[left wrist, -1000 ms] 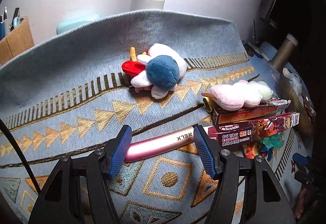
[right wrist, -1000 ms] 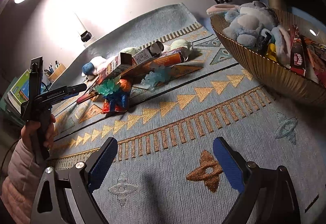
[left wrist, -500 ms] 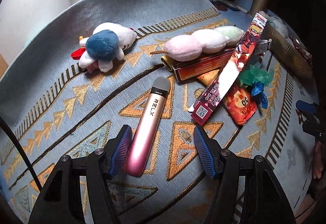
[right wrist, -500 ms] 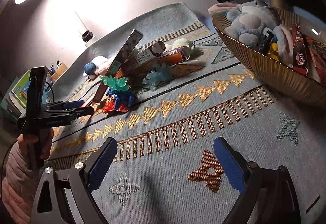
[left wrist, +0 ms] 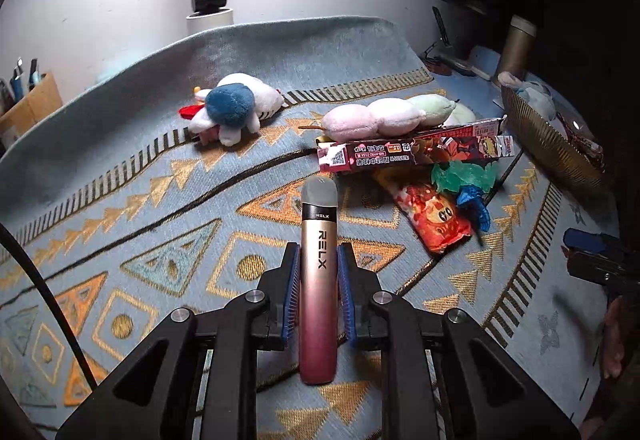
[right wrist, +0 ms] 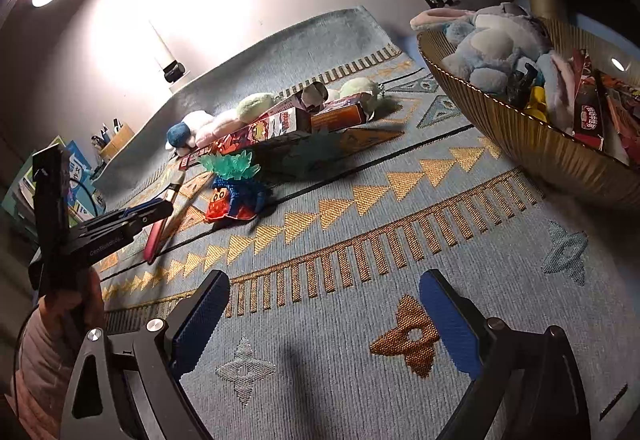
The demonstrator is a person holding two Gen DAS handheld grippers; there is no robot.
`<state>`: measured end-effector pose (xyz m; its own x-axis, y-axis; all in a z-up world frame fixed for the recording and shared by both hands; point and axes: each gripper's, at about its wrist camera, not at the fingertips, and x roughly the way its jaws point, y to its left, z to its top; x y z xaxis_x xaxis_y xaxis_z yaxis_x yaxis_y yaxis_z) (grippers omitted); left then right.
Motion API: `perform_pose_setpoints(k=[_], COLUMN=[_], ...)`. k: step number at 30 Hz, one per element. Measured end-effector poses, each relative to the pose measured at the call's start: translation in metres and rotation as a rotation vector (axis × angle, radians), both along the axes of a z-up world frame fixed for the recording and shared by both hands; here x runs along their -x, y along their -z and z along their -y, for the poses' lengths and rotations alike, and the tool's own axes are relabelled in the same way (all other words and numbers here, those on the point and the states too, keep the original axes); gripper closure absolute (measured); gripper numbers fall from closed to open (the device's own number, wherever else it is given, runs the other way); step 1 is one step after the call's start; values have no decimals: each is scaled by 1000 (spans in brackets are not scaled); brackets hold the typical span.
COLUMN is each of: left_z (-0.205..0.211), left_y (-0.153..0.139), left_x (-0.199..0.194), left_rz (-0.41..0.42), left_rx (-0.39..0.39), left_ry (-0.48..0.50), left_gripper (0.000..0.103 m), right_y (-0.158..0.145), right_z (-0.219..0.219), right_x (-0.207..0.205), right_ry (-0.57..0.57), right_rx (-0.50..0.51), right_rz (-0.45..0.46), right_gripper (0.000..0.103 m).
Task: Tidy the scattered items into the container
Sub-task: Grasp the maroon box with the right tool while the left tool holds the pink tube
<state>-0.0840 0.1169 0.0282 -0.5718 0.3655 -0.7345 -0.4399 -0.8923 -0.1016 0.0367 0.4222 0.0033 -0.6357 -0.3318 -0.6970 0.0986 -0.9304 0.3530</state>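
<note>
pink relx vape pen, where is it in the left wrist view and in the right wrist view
Left wrist: the pink vape pen stands bottom centre, clamped between the left tongs, tip pointing up the picture.
Right wrist: it shows far left, mid height, slanted, beside the left tongs.
Shared landmark: the red snack packet under the green and blue toy.

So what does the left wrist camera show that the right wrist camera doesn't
Only the left wrist view shows the left claw from behind, shut on the pink RELX vape with its logo readable, and the red snack packet in full.

Only the right wrist view shows the open right claw, empty over the rug, and inside the gold basket: a blue plush and packets.

Both show the long red box, the dango plush and the blue-and-white plush.
</note>
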Motion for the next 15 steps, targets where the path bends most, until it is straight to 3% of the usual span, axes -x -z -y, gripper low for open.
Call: perform_pose_setpoints(k=[5,9,12,15], left_z=[28,54,67,68], left_y=[6,10,12,10], left_x=[-24,-19,-18,-18], left_rz=[-9,29,43,35], left_rx=[-51,-221,-281,-287], left_ry=[-115,-161,-186,-174], left_gripper=[87,88,88,88], right_y=[-13,-36,-36,-31], right_z=[13,40,49,51], right_x=[14,42,74,99], right_ry=[-26,-99,-79,-60], right_rx=[-23,-55,-66,-24], right_rz=[-3,-67,-24,3], right_gripper=[8,8,8,8])
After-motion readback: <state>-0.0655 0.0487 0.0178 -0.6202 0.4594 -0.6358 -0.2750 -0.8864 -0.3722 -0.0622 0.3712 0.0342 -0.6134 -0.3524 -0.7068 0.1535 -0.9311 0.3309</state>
